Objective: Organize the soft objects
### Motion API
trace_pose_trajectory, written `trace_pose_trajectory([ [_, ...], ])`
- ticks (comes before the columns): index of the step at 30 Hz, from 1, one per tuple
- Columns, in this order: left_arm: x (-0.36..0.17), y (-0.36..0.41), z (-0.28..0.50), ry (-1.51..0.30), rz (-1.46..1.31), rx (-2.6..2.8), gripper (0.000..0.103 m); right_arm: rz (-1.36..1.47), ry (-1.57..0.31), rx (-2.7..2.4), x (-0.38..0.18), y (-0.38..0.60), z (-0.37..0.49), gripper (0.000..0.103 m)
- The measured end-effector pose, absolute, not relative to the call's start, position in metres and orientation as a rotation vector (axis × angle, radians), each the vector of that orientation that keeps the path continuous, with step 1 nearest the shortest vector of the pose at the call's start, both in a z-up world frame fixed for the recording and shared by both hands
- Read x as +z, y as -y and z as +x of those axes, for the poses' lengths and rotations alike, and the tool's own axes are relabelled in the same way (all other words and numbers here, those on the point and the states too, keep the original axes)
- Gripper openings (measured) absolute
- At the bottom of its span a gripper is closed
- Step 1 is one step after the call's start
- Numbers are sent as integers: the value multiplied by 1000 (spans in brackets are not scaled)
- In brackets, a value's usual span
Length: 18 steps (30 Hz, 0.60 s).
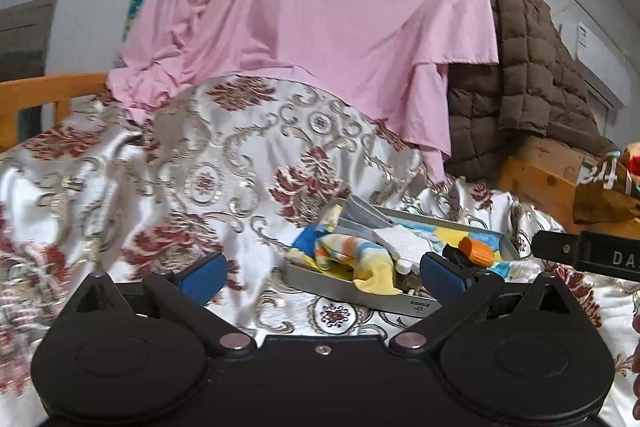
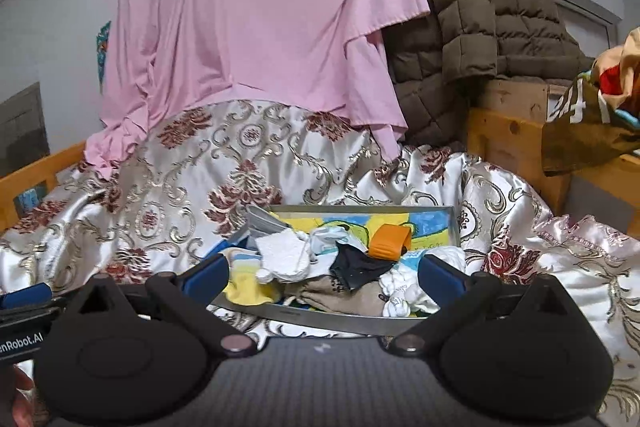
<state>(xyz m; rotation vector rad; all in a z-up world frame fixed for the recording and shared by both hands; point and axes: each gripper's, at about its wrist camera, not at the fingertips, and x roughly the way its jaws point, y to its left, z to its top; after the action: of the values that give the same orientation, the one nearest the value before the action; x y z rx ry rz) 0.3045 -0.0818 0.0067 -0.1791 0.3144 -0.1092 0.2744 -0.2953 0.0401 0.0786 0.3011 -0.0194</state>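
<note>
Matte black grippers, left (image 1: 323,269) and right (image 2: 323,273), blue-padded jaws, silver pivot screws.

A shallow metal tray (image 2: 320,321) lies on the bed, and the soft things are heaped in it. A white knitted sock (image 2: 286,253) lies near the middle, its cuff toward the tray's near rim. Just left of it lies a yellow, blue-striped cloth (image 2: 244,279), its yellow end draped over the near rim in the left view (image 1: 378,281). A black cloth (image 2: 360,265) lies crumpled right of the white sock, partly on a tan cloth (image 2: 340,297) by the near rim. An orange piece (image 2: 386,241) rests behind the black cloth. A white bundle (image 2: 404,293) fills the near right corner. A grey sock (image 2: 264,221) hangs over the far left edge.
</note>
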Motion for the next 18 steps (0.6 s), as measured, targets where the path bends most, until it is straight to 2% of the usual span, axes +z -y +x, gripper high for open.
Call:
trace_pose_trajectory([
  [9,23,66,249,-275,-189,-81,102,53,-243,-6,54,272,227,103],
  [18,29,54,229,-249,-183,-74,102,41,-214,-38,55,264,197,103],
])
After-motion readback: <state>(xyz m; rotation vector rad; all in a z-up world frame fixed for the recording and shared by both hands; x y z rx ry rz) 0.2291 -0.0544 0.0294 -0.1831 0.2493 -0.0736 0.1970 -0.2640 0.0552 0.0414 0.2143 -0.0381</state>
